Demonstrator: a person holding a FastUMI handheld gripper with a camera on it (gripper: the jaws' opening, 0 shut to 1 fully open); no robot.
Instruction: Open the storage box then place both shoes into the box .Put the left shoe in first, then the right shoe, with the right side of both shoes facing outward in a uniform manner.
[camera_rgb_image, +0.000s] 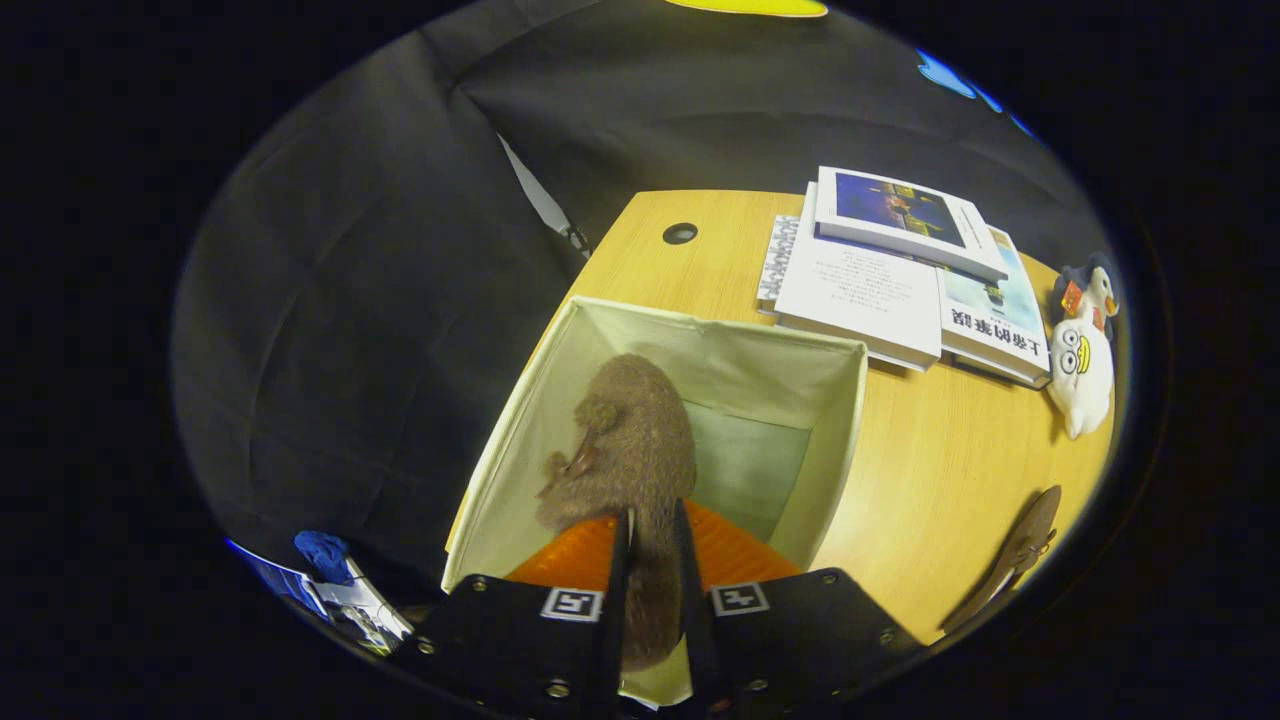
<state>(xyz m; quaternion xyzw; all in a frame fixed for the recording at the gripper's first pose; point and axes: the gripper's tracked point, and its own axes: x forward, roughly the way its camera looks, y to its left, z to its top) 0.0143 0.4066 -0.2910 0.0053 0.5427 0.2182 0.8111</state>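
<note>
My gripper (652, 545) is shut on a fuzzy brown shoe (625, 440), both fingers pressing its heel end. The shoe hangs toe-forward inside the open cream fabric storage box (850, 420), near the box's left wall, with a small pompom on its upper. The box stands on a wooden table and its grey-green floor shows to the right of the shoe. The second brown shoe (1020, 550) lies on the table to the right of the box, beyond my right finger.
The wooden table (940, 470) carries a stack of books (900, 270) beyond the box and white plush toys (1082, 365) at its far right. A cable hole (680, 233) sits near the table's back edge. Black cloth hangs left and behind.
</note>
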